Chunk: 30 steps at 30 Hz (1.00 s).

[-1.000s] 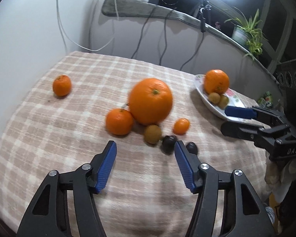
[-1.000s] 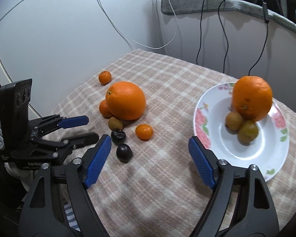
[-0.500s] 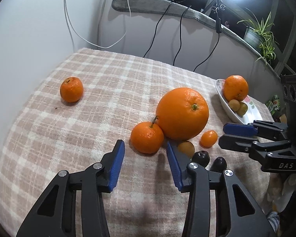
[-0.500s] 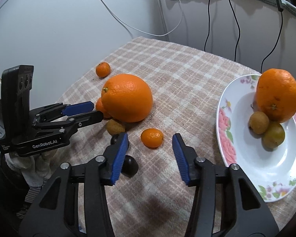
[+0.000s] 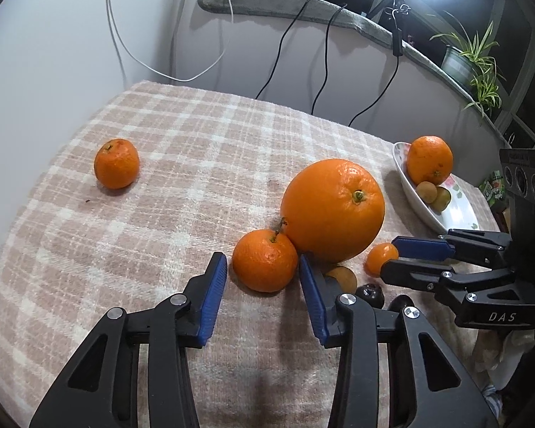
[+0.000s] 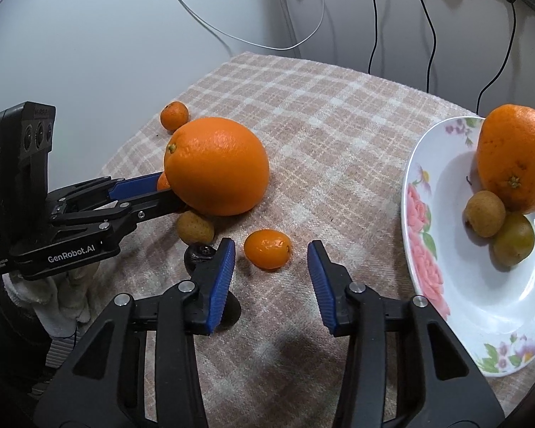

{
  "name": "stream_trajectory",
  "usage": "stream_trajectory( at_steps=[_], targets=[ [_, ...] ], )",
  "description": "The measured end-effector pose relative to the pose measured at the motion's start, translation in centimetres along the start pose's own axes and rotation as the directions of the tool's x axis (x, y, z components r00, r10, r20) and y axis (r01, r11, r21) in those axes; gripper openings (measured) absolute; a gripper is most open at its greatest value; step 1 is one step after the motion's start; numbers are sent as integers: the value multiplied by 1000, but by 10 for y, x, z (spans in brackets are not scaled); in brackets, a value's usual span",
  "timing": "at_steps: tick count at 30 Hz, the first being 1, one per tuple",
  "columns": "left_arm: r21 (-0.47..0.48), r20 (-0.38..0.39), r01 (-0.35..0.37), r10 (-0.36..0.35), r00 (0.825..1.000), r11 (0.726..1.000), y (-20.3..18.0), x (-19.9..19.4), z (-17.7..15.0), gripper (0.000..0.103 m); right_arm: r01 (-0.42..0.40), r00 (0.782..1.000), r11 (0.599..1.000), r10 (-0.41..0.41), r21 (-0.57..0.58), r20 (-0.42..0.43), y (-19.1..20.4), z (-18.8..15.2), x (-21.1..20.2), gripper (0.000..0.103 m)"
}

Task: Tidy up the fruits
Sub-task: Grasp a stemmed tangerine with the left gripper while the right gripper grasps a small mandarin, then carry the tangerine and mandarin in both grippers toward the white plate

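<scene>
A: What do the surfaces look like?

B: At centre, a woven checked tablecloth, matt and slightly fuzzy. On it, a big orange with dimpled, faintly shiny peel.

A: And at the right edge?

B: A glossy white plate with printed flowers. At the bottom, each gripper looks like matt black plastic, with ribbed blue pads and small metal screws.

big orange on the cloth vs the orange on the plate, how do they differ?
The big orange sits on the checked cloth; the plate orange sits in the floral plate.
The big orange looks round; the plate orange looks taller and lumpier.
The big orange has the left gripper reaching in beside it; the plate orange has no gripper near it.
Both are orange-skinned with the stem end showing.
</scene>
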<state>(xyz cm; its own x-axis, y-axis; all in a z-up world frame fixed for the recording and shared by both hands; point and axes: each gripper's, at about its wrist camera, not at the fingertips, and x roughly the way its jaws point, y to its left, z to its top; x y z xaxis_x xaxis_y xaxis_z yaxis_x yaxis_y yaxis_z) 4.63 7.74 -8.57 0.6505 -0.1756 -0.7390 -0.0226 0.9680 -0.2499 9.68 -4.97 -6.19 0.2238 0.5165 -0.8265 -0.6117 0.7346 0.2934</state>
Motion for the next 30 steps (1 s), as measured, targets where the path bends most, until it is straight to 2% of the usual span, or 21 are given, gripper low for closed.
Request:
stream_trajectory(
  at_steps=[7,10,30],
  targets=[
    [-1,-8,17,-17,1000,1000,1,3,0,36,1,1000,1000,-1,-5,-6,1,1,6,38],
    [-1,-5,17,-17,1000,1000,1,4,0,36,-4,1000,1000,4,-9,-4,1,1,6,30],
    [-36,55,-2,4,998,999,6,-21,-6,35,11,999,1000,-10,-21,50,6,-1,-17,29]
  ],
)
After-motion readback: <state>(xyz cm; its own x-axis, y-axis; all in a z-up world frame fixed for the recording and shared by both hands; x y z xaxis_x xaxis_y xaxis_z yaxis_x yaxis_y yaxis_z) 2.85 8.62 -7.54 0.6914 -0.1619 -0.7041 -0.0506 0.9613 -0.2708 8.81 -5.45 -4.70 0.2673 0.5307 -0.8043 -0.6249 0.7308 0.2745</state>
